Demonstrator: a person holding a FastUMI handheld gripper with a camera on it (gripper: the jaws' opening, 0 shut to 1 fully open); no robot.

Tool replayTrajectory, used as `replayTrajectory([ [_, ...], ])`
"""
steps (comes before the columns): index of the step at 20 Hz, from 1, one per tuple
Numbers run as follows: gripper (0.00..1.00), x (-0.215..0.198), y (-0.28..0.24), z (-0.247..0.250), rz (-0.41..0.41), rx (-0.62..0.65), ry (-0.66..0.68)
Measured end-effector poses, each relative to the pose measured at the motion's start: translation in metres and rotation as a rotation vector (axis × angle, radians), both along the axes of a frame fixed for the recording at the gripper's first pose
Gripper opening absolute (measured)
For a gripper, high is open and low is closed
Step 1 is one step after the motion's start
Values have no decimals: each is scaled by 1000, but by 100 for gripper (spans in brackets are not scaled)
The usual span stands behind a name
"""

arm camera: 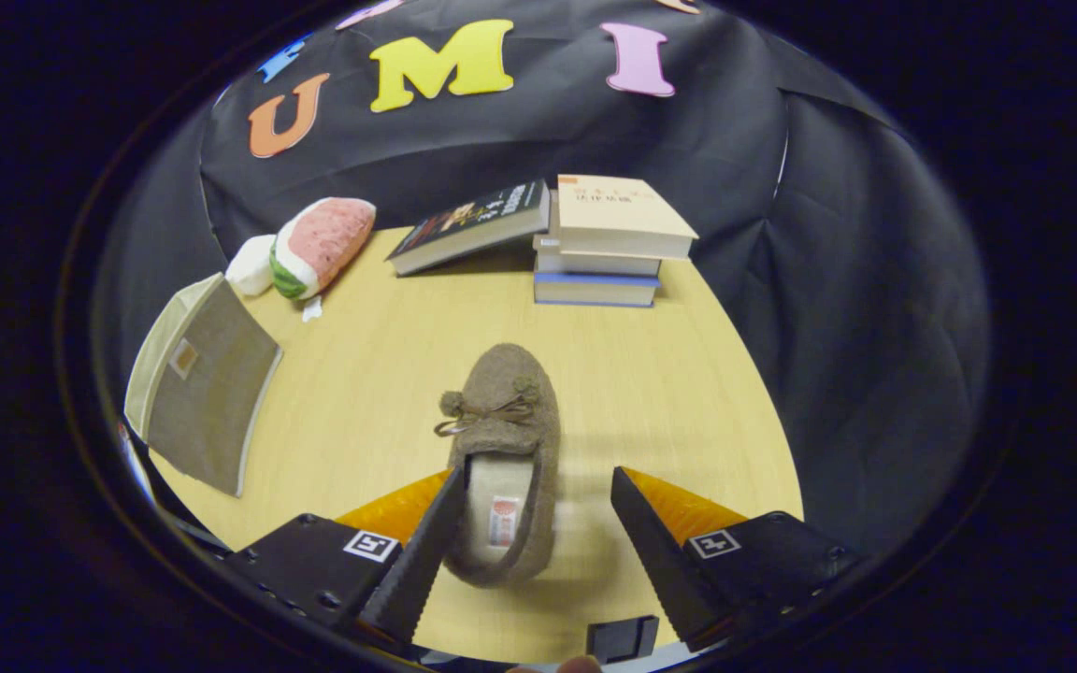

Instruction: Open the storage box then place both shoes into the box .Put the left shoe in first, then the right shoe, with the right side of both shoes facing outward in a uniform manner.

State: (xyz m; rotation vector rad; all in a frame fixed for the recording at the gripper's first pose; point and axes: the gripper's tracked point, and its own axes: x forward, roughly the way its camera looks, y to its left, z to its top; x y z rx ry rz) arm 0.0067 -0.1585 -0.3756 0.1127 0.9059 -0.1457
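A brown fuzzy shoe with a small bow lies on the wooden table, toe pointing away from me. Its heel end sits between my fingers, close against the left finger, with a wide gap to the right finger. My gripper is open and neither finger presses on the shoe. The storage box, beige with a brownish panel, stands at the table's left side, well left of the fingers and seemingly tilted.
A stack of books stands at the back of the table, with another book leaning on it. A watermelon-slice plush lies at the back left. Black cloth surrounds the table.
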Motion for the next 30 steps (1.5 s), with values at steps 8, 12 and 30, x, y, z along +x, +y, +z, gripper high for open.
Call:
replayTrajectory([
  [8, 48, 18, -2, -42, 9, 51, 119],
  [12, 16, 18, -7, -48, -14, 47, 129],
  [30, 0, 2, 46, 51, -178, 255, 59],
])
